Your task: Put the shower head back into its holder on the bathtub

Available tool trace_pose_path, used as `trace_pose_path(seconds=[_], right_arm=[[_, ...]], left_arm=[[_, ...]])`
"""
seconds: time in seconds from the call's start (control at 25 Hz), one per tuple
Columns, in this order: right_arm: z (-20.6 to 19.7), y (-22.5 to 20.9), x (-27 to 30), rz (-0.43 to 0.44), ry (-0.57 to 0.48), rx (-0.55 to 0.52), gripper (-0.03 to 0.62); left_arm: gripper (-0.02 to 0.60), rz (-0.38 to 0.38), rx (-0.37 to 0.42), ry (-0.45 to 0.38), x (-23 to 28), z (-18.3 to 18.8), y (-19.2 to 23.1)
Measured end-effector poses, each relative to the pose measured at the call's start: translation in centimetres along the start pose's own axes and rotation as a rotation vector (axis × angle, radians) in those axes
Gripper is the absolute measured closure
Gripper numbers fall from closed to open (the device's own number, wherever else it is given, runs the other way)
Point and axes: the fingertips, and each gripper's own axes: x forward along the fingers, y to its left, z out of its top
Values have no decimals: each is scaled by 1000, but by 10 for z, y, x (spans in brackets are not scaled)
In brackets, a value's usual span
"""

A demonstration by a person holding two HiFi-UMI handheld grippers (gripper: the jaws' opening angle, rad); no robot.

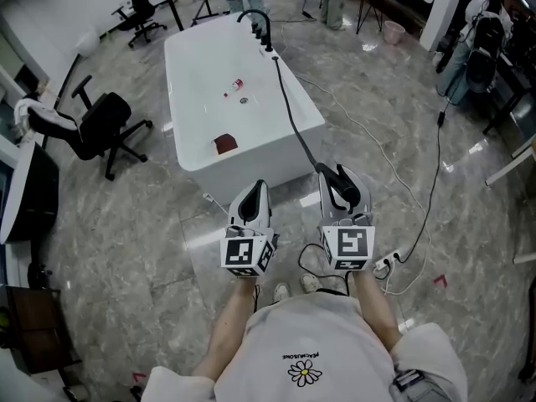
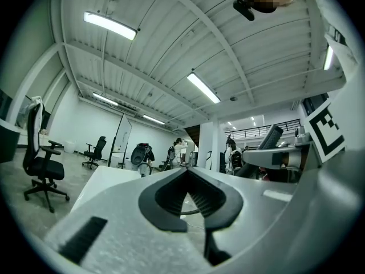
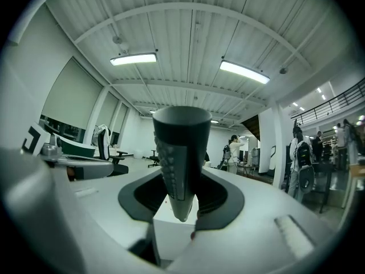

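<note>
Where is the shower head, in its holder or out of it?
Out. The right gripper clamps the shower head in front of the bathtub; its hose runs to the tub's far end.

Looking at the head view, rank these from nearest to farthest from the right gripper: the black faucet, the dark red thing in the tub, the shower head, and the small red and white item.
1. Shower head, held in the jaws of the right gripper.
2. Dark red thing, inside the tub, near end.
3. Small red and white item, mid-tub.
4. Black faucet, at the far rim.
</note>
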Motion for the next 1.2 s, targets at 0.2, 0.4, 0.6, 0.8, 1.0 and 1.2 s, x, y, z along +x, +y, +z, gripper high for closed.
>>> trace_pose_path(seconds=[0.2,0.4,0.6,0.8,1.0,1.2], right_arm=[[5,14,5,-37,-1,-25,461],[11,37,23,-55,-2,-29,461],[10,48,51,-42,5,-40,461],[-11,40,103,-23,16,-25,461],[-22,16,183,-6,17,-4,461],[-34,-21,251,7,23,34,461]], left_arm=[[583,3,-31,-4,-11,2,31],[581,-30,-47,21,-12,-6,53],[582,-42,-71,52,1,-20,64],[583,-32,-74,72,51,-38,90],[583,-30,-44,77,139,-37,119],[581,-11,-8,61,209,-27,140]])
